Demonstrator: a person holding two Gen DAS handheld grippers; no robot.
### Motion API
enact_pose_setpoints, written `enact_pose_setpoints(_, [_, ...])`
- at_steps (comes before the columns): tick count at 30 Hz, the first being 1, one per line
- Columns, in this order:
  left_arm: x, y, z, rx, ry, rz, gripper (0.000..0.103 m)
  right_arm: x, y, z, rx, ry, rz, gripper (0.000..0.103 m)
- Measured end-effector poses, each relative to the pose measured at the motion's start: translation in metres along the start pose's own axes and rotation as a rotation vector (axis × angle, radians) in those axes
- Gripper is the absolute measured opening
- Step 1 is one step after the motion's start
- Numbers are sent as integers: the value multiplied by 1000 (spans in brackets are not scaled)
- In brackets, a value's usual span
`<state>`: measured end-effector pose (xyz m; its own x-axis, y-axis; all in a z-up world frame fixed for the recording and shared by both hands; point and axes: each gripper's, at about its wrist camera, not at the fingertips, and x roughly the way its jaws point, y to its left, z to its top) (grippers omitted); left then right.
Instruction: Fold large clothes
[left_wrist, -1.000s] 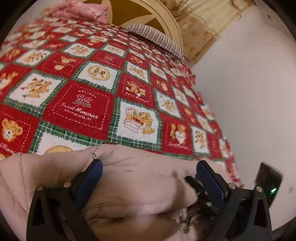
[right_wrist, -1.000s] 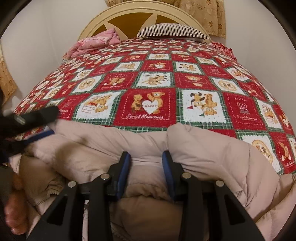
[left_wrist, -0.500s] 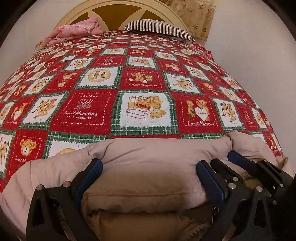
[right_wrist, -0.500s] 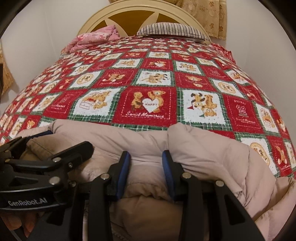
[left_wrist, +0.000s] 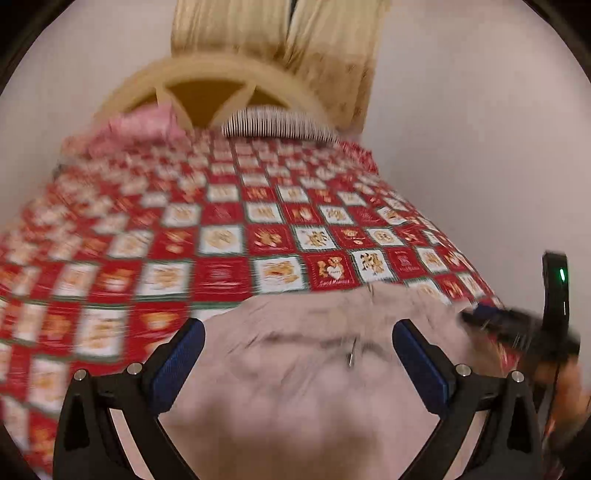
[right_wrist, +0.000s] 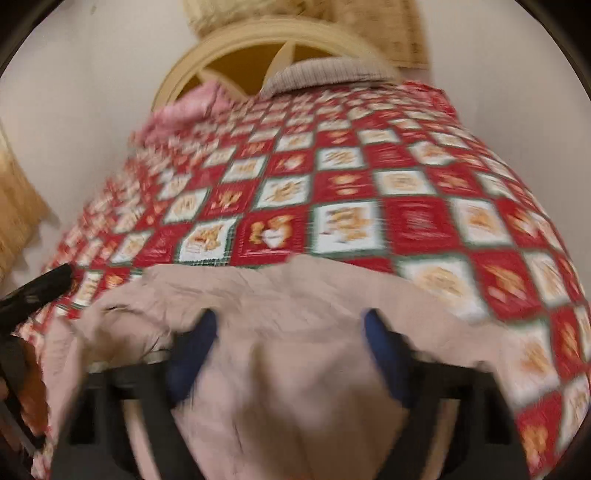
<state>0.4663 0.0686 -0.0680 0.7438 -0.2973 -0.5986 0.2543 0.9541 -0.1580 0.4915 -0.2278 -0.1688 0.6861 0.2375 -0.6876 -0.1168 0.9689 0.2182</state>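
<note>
Both views have pulled back and up since a moment ago: the right hand-held gripper (right_wrist: 288, 332), earlier pinching the beige padded coat (left_wrist: 314, 387), now gapes wide like the left hand-held gripper (left_wrist: 295, 345), leaving it folded at lower frame on the bed (left_wrist: 221, 236).

a pale beige-pink padded coat (left_wrist: 295, 398) is seen on a bedspread (left_wrist: 221, 266) checked in red and white squares, edged in green plaid and printed with tan teddy bears. dark blue pads (left_wrist: 177, 365) are carried on the black left gripper (left_wrist: 295, 343), and the same blue on black is shown by the right gripper (right_wrist: 291, 332). a black-and-white striped pillow (left_wrist: 277, 123), a pink floral bundle (left_wrist: 136, 129), a cream headboard (left_wrist: 207, 81) with ochre panels and pale gold patterned curtains (left_wrist: 280, 33) are set against white walls (left_wrist: 480, 147).
</note>
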Motion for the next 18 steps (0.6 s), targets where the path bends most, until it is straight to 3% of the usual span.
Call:
enact_pose_setpoints(2, [-49, 6, -30, 38, -24, 29, 101, -40, -28, -24, 44, 7, 10, 86])
enact_pose_setpoints(6, [-130, 29, -116, 57, 5, 56, 101, -115, -63, -89, 134, 11, -14, 86])
enact_pose_setpoints(9, [-164, 40, -182, 24, 55, 74, 101, -161, -80, -143, 171, 25, -67, 86])
enact_pose_setpoints(13, [-181, 49, -251, -55, 126, 53, 101, -196, -87, -197, 216, 59, -81, 86])
enact_pose_setpoints(18, [-180, 39, -285, -133, 134, 12, 101, -214, -76, -251, 236, 95, -55, 83])
